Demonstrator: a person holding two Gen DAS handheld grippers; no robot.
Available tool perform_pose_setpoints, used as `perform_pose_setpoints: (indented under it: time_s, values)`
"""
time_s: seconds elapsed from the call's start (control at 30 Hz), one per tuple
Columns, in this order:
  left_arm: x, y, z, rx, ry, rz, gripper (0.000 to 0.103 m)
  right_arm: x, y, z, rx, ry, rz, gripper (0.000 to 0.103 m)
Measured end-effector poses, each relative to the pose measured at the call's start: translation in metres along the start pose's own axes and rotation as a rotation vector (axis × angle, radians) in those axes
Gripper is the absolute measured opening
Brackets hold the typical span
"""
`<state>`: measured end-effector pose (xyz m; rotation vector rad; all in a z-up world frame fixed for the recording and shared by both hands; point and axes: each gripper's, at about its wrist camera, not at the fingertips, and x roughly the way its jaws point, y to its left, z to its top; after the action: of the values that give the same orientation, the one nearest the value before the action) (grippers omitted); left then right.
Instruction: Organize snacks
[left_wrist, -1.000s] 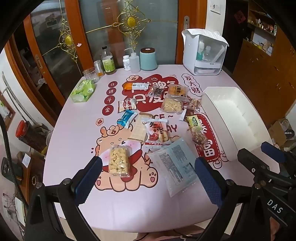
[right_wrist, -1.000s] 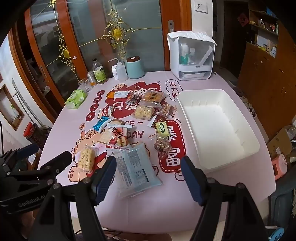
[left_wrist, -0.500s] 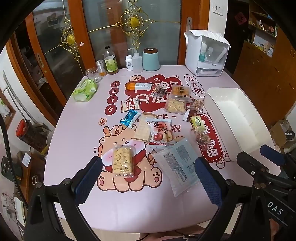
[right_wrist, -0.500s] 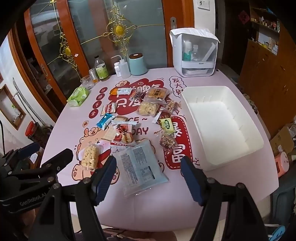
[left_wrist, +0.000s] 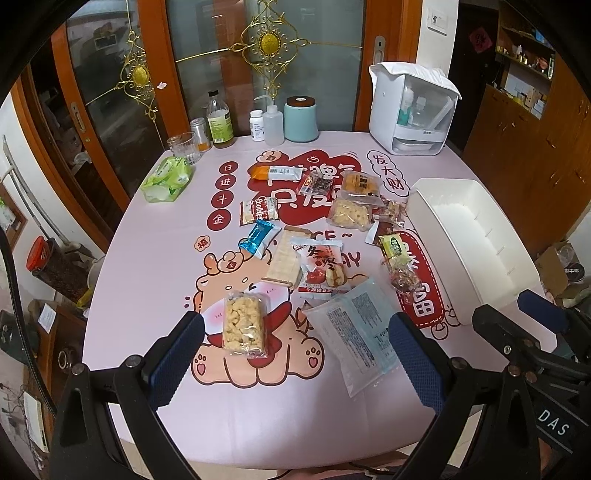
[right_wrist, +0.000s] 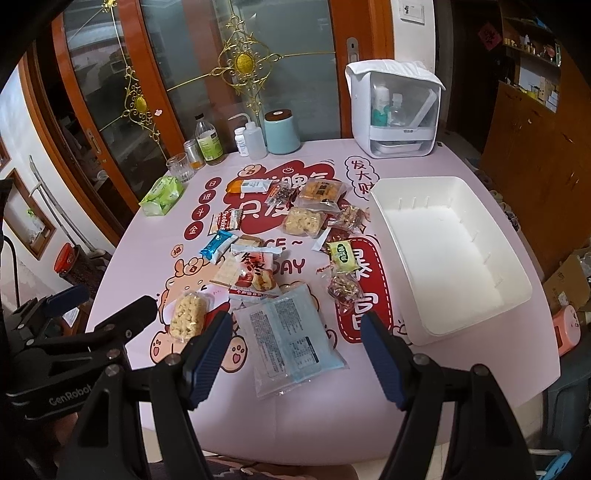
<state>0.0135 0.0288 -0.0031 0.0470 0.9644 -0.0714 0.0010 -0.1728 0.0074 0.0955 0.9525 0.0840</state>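
Note:
Several wrapped snacks lie spread over the middle of the pink table. Nearest are a clear pack of puffed rice cake (left_wrist: 244, 324) (right_wrist: 187, 314) and a large pale blue packet (left_wrist: 356, 334) (right_wrist: 290, 341). A red-and-white pack (left_wrist: 321, 267) (right_wrist: 255, 273) lies behind them. An empty white bin (left_wrist: 469, 243) (right_wrist: 447, 254) stands at the right. My left gripper (left_wrist: 295, 354) is open and empty above the near table edge, with the rice cake between its fingers' line. My right gripper (right_wrist: 297, 352) is open and empty, above the blue packet.
Bottles, a glass (left_wrist: 183, 147) and a teal canister (left_wrist: 301, 120) stand along the far edge. A white dispenser box (left_wrist: 413, 110) sits at the back right. A green tissue pack (left_wrist: 167, 179) lies at the left. Glass doors stand behind the table.
Both grippers have moved slightly forward over the table, so the snacks sit a little lower and nearer in both views. Both stay open and empty.

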Motion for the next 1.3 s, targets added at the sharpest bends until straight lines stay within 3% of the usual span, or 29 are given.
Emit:
perform_pose_setpoints:
  time_s: [0.87,1.3]
  values:
    - [0.008,0.007,0.003,0.001,-0.002,-0.011,0.099,0.004,0.008,-0.002,0.009,0.01,-0.015,0.072]
    - [0.003,0.036,-0.002,0.009,-0.059,-0.008,0.099,-0.003,0.021,-0.005,0.056,0.004,-0.079,0.072]
